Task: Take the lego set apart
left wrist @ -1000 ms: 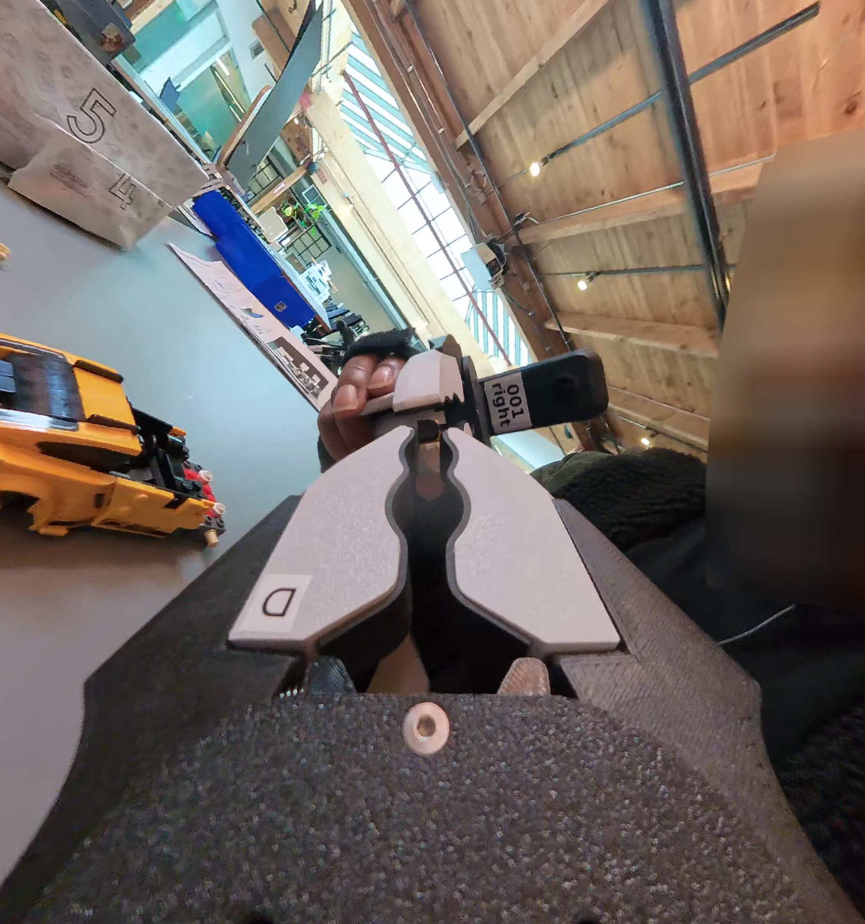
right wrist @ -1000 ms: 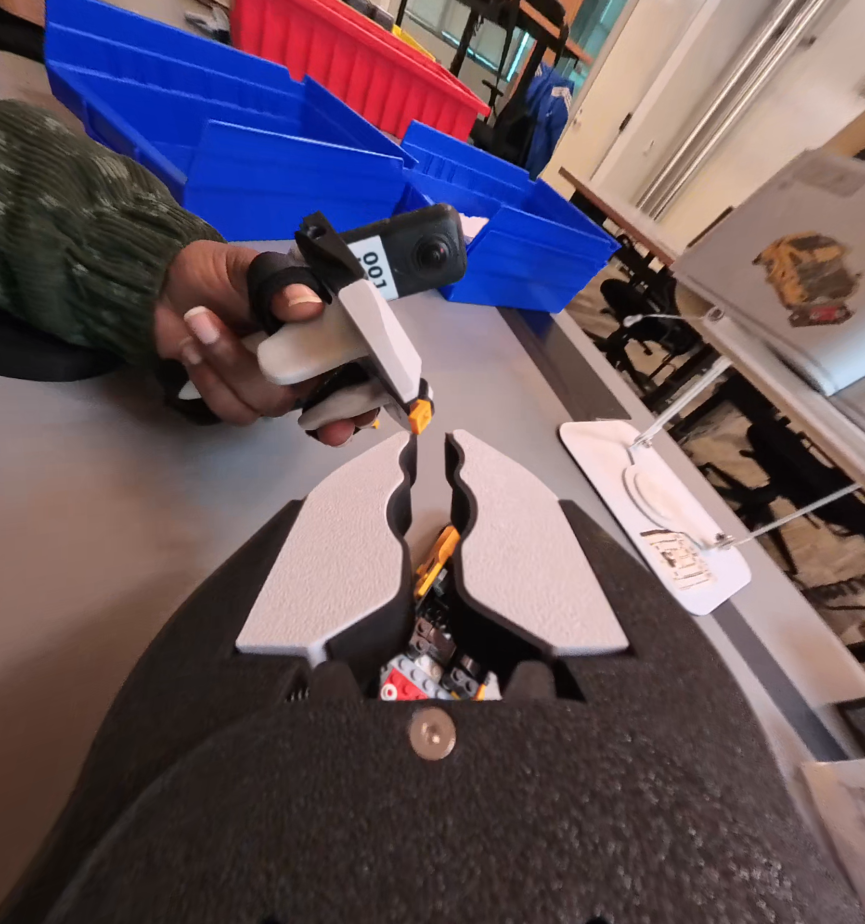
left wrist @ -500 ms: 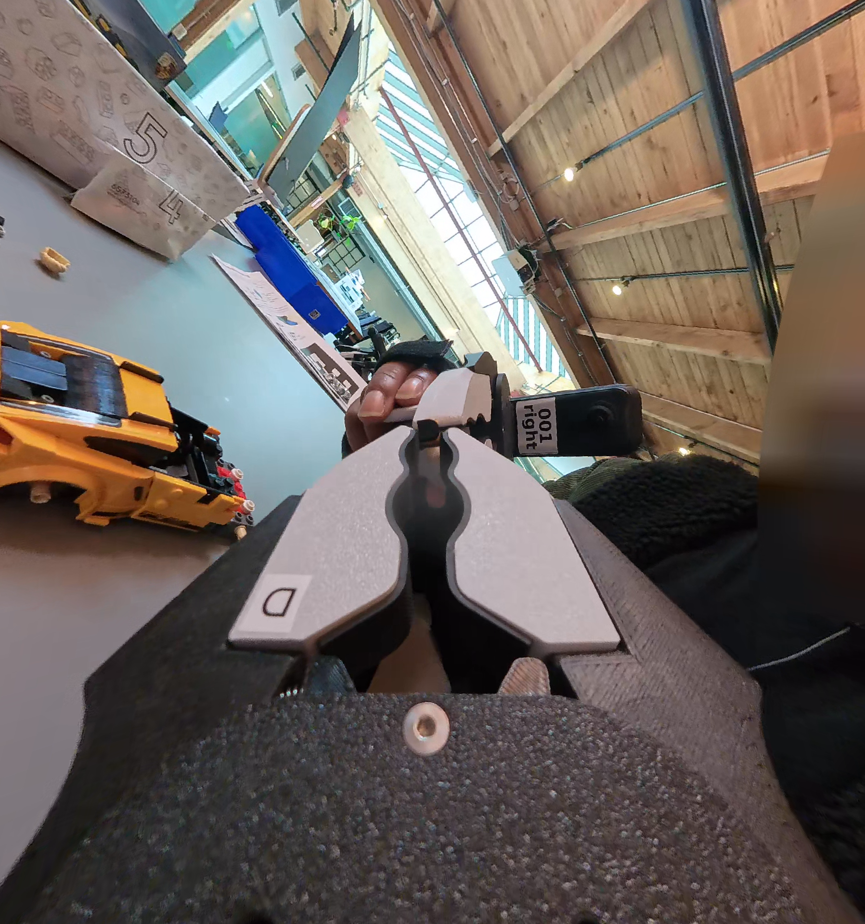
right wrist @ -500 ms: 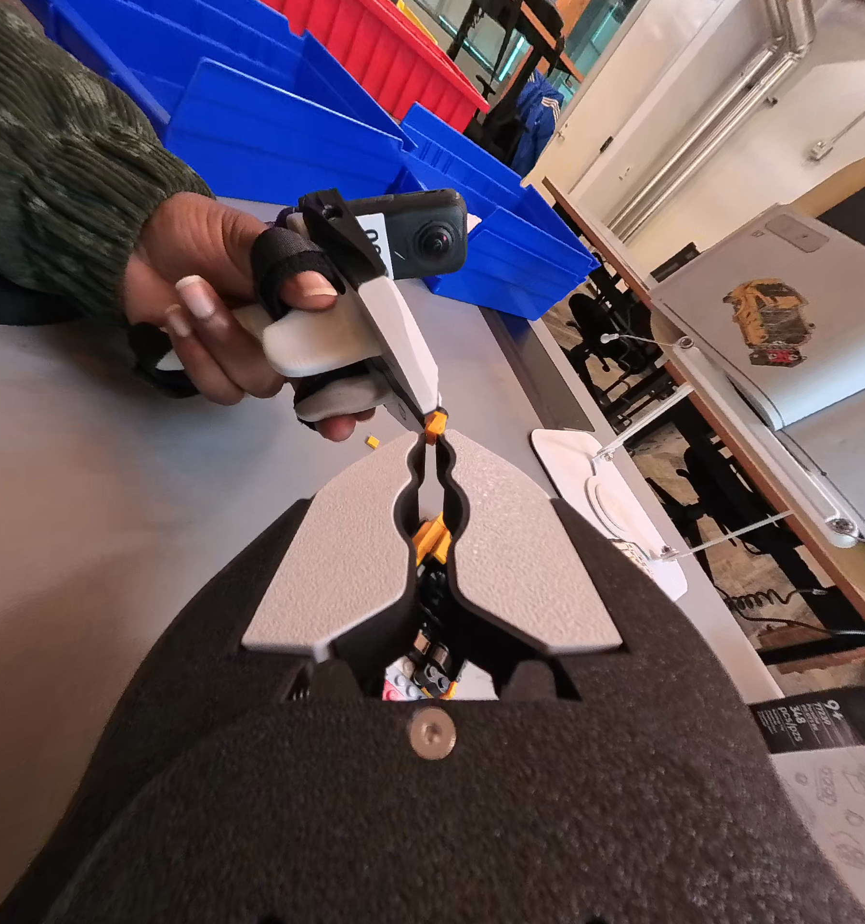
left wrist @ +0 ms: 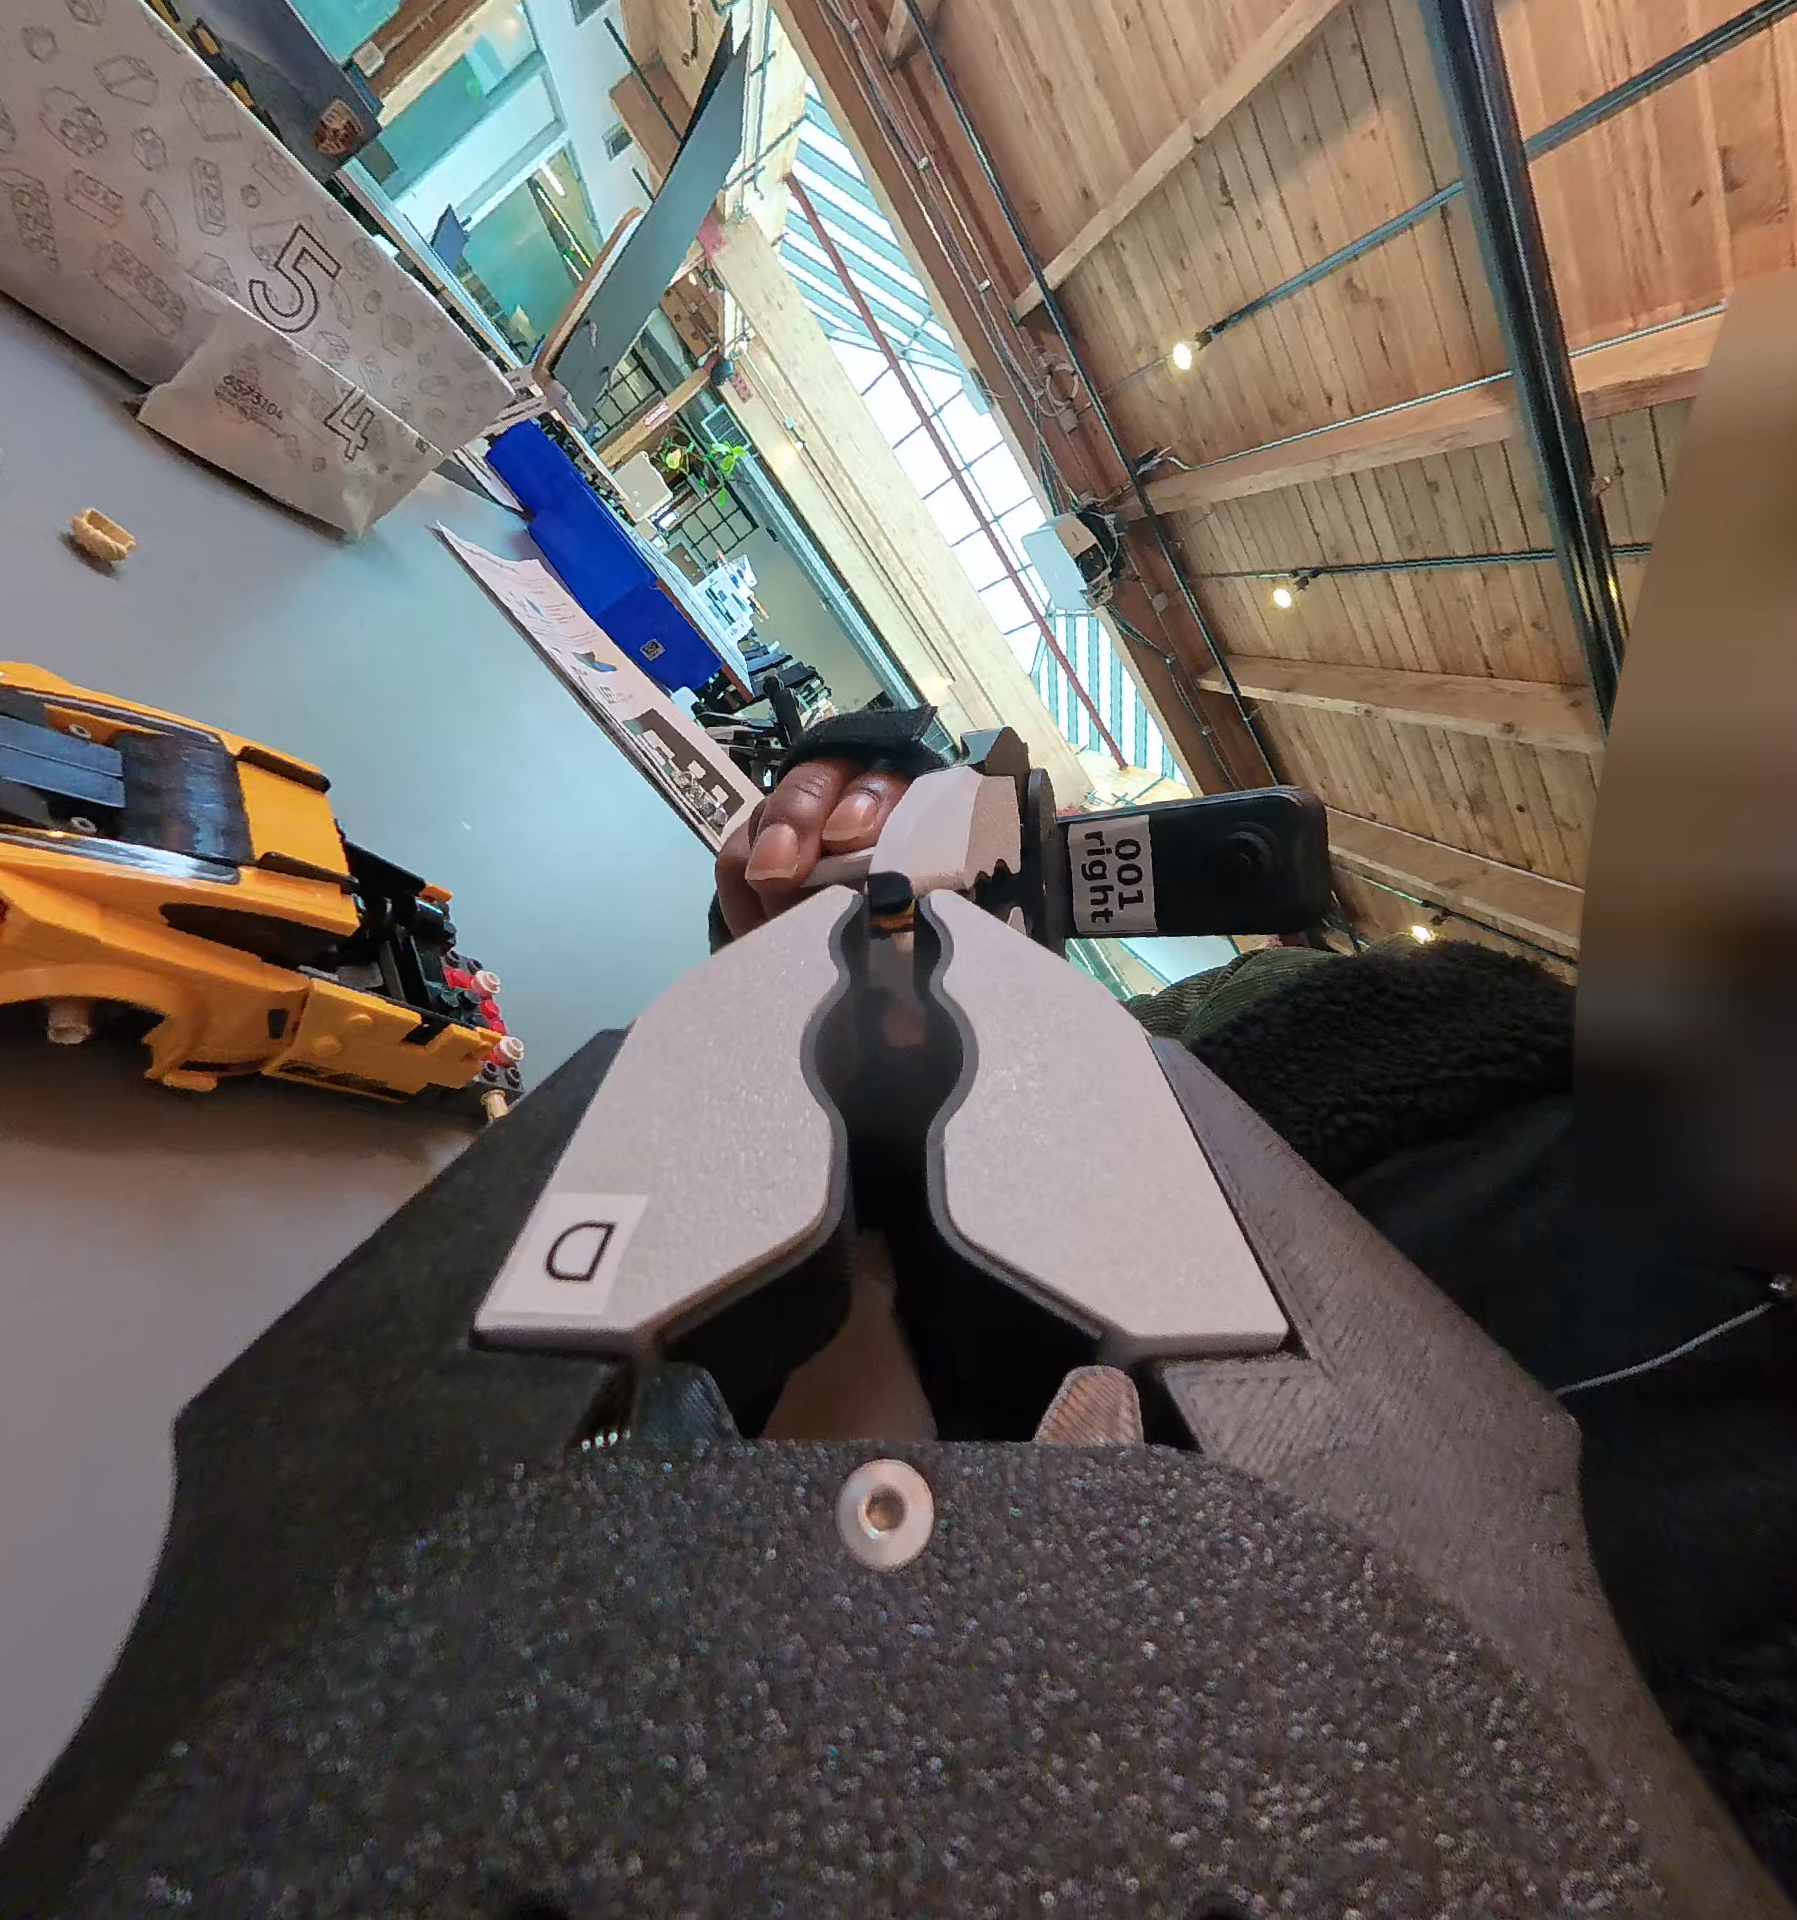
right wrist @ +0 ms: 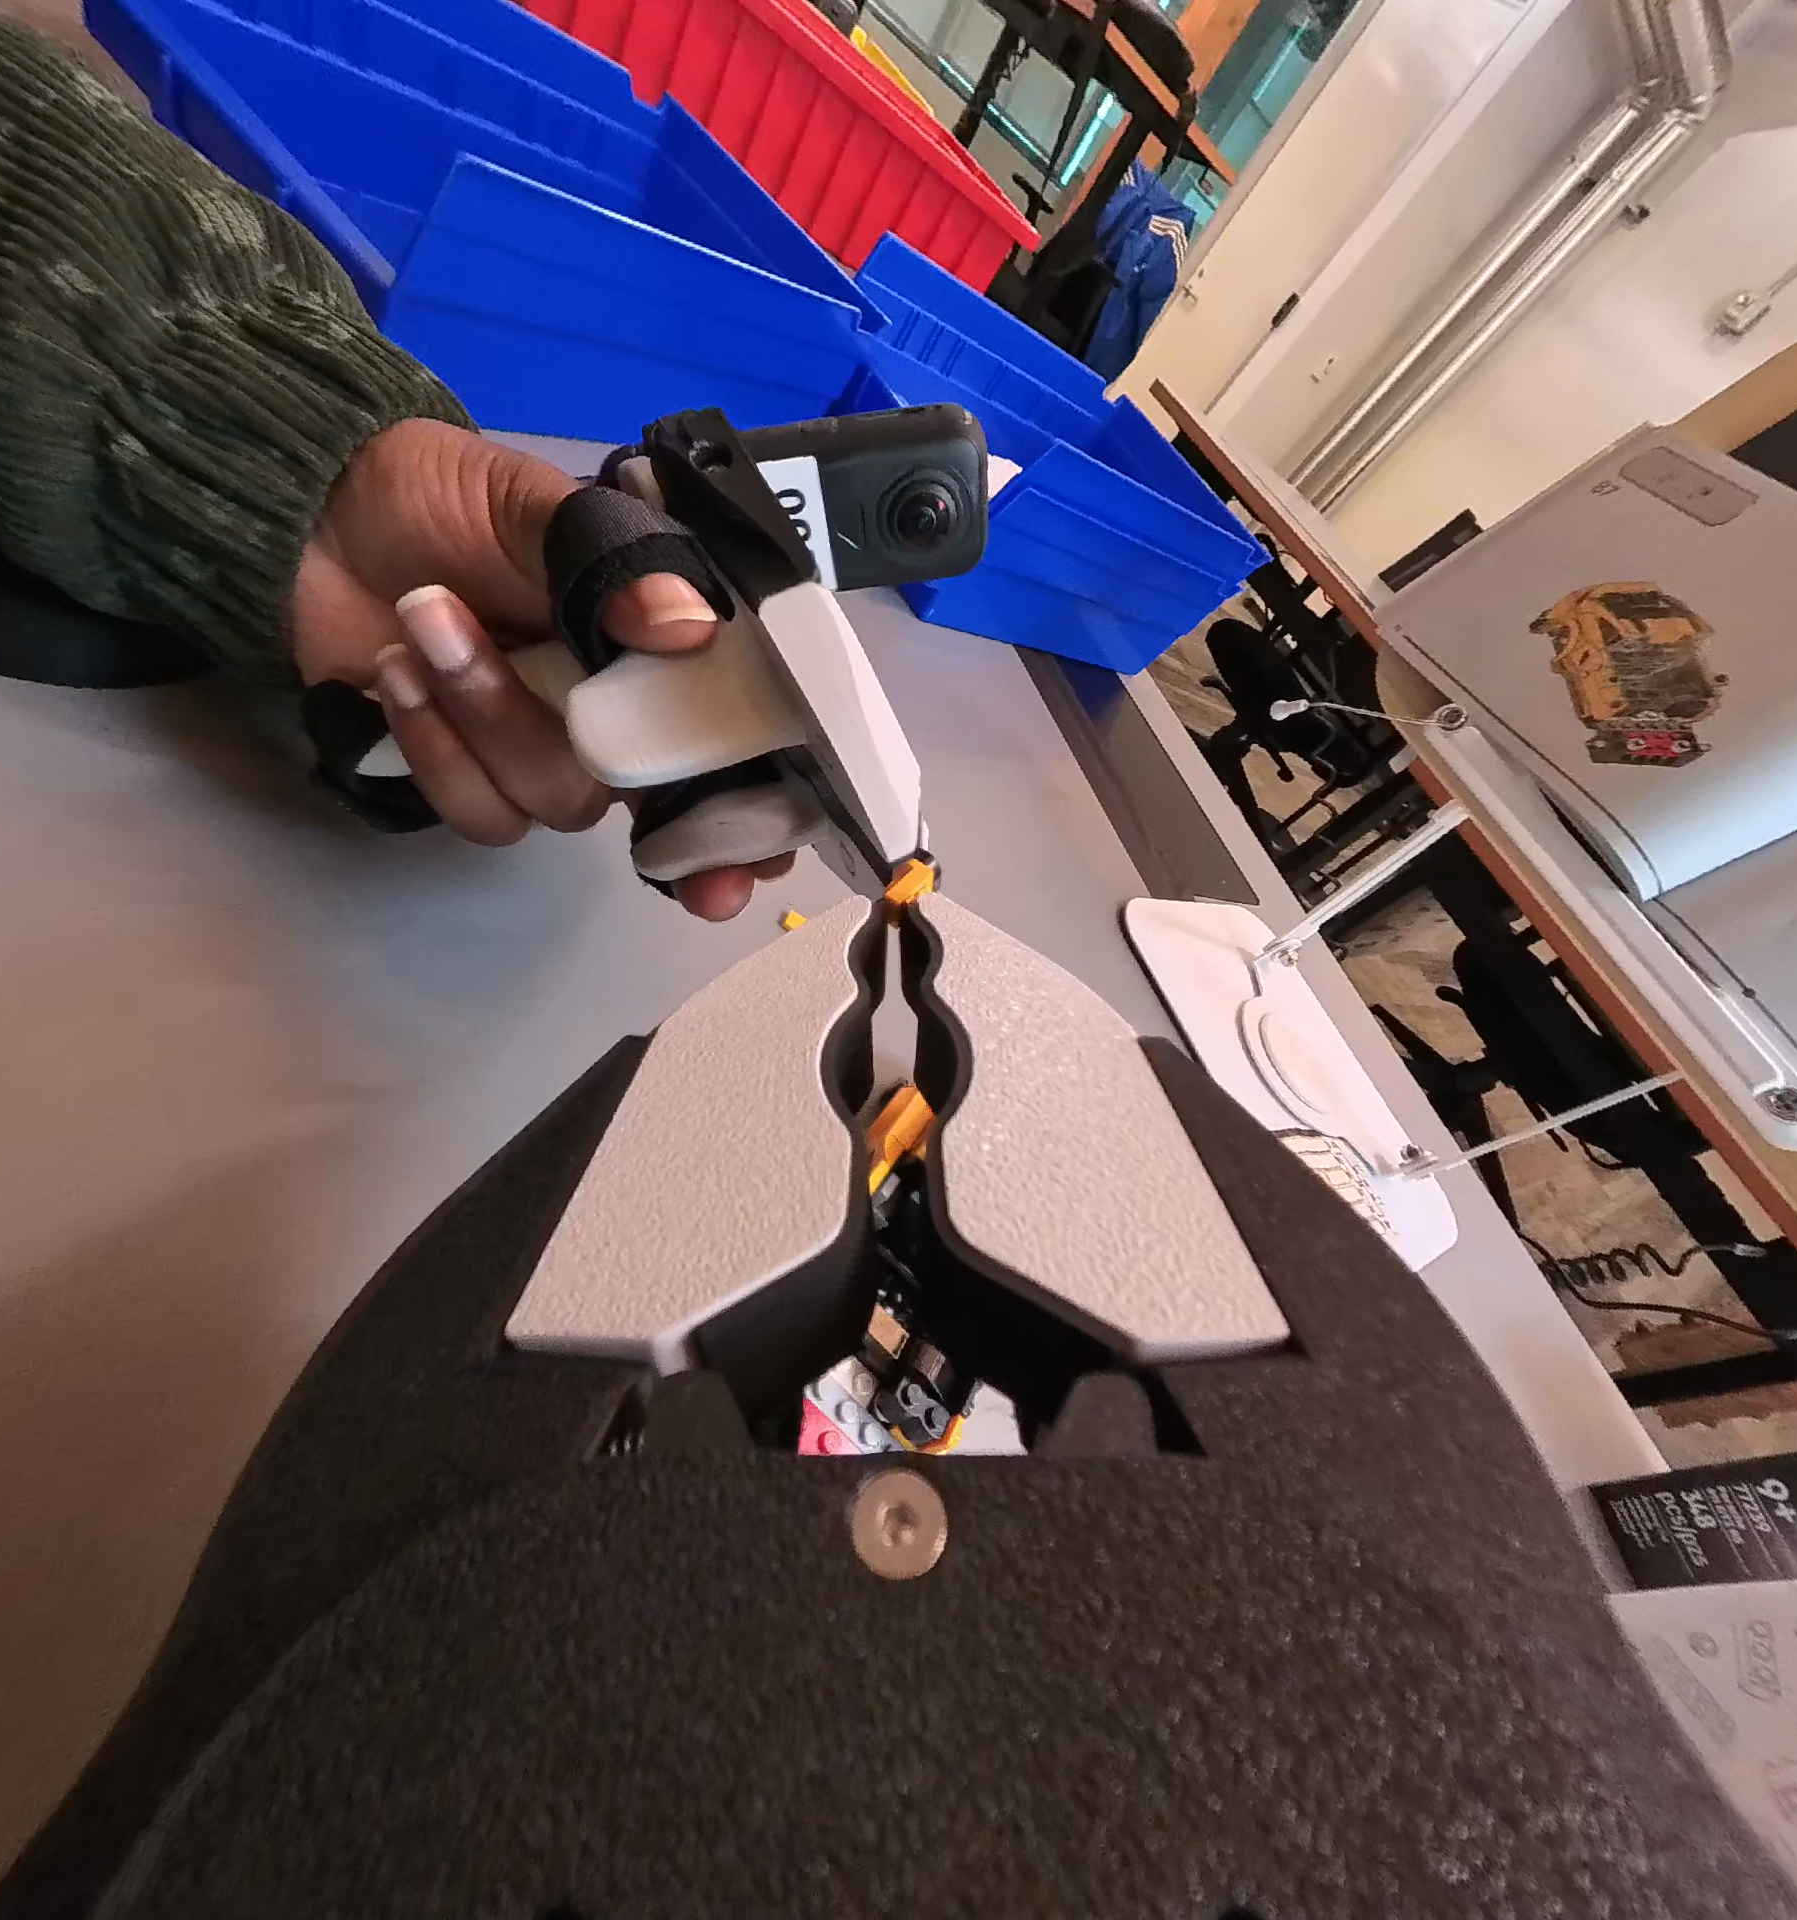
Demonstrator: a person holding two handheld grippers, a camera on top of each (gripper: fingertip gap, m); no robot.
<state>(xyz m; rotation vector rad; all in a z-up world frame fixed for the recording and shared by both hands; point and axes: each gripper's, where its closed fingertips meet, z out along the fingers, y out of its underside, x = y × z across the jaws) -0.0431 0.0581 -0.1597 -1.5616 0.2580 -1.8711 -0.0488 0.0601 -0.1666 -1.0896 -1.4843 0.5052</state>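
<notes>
We hold a tiny orange piece [right wrist: 906, 885] in the air between both tools. Our left gripper [right wrist: 899, 868] is pinched tight on it, and our right gripper [right wrist: 892, 914] squeezes its other end. The yellow car [left wrist: 177, 914] sits on the grey table [left wrist: 374, 665], mostly whole. Some loose bits [left wrist: 102, 528] lie there, so lots is left.

A shared workshop or maker space — open-plan, with a timber roof.

Around the grey table [right wrist: 146, 1039]: blue bins [right wrist: 603, 281] and a red bin [right wrist: 821, 135] stacked at its far edge, numbered paper bags [left wrist: 250, 312] on it, more benches and office chairs [right wrist: 1278, 675] beyond it — overhead, a wooden plank ceiling [left wrist: 1289, 260] with track lights and skylights [left wrist: 935, 436].
</notes>
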